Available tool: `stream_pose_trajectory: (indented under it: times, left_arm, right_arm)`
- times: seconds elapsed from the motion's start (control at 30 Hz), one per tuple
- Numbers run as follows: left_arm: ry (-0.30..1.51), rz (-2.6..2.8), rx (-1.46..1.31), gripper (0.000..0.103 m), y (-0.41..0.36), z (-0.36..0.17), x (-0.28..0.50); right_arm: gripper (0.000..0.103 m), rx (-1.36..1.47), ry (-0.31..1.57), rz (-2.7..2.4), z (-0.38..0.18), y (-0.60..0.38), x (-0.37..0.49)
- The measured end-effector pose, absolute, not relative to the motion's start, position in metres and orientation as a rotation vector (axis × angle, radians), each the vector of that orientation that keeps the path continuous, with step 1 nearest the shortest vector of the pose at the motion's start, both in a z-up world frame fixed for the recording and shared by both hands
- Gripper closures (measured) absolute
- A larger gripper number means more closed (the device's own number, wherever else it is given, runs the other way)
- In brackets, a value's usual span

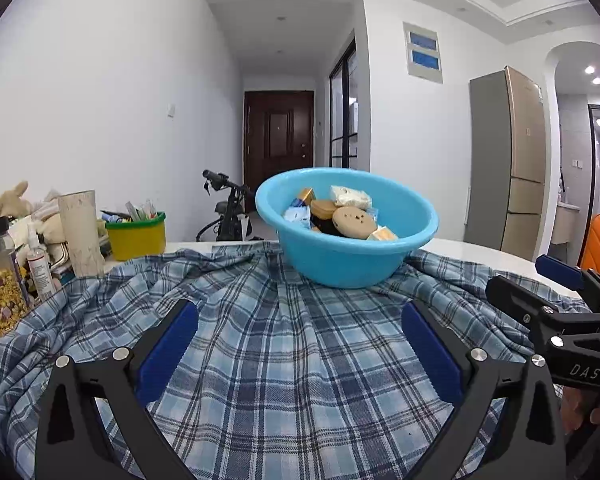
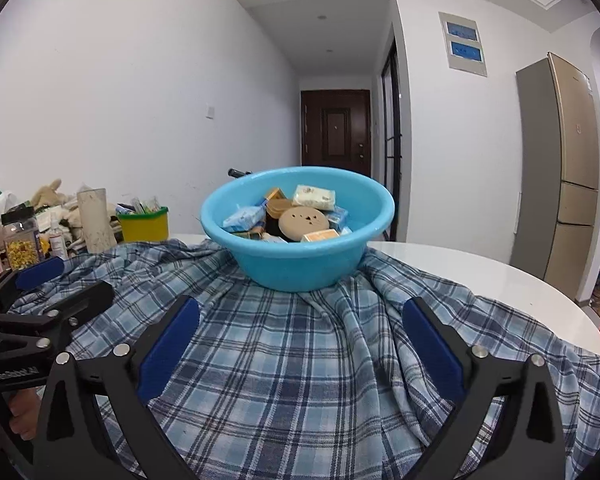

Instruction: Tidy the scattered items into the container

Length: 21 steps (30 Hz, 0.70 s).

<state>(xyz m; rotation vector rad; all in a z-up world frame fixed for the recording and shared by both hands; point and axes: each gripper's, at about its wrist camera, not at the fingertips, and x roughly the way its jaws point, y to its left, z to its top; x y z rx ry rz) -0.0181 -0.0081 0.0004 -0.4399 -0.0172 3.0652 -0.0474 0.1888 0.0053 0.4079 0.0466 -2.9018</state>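
A light blue plastic basin [image 1: 340, 264] [image 2: 300, 264] stands on a blue plaid cloth [image 1: 292, 360] [image 2: 284, 360] ahead of both grippers. It holds several small items: a round tan disc [image 1: 354, 222] [image 2: 302, 222], tissue packs [image 2: 314, 196] and small boxes [image 1: 382, 235]. My left gripper [image 1: 300, 344] is open and empty, low over the cloth, short of the basin. My right gripper [image 2: 300, 340] is open and empty beside it; it also shows at the right edge of the left wrist view [image 1: 540, 280]. The left gripper shows at the left edge of the right wrist view [image 2: 52, 284].
At the left of the table stand a yellow tub with a green rim [image 1: 137, 236] [image 2: 145, 224], a pale cylinder [image 1: 82, 236], a spray bottle [image 1: 40, 264], a jar of yellow bits [image 1: 2, 300] and soft toys [image 1: 12, 200]. The white table edge [image 2: 540, 280] curves at right.
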Motion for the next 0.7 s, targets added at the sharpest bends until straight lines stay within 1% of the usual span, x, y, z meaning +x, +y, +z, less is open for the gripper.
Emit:
stream_pose_trajectory:
  times: [0.27, 0.7]
  left_arm:
    - [-0.011, 3.064, -0.442, 0.000, -0.0068, 0.0002, -0.0186]
    - [-0.012, 3.064, -0.442, 0.000, -0.0068, 0.0003, -0.0186]
  right_arm:
    - [0.001, 0.450, 0.068, -2.914, 0.0025, 0.1888, -0.0510]
    - [0.001, 0.453, 0.048, -2.944, 0.0036, 0.1919, -0.0502]
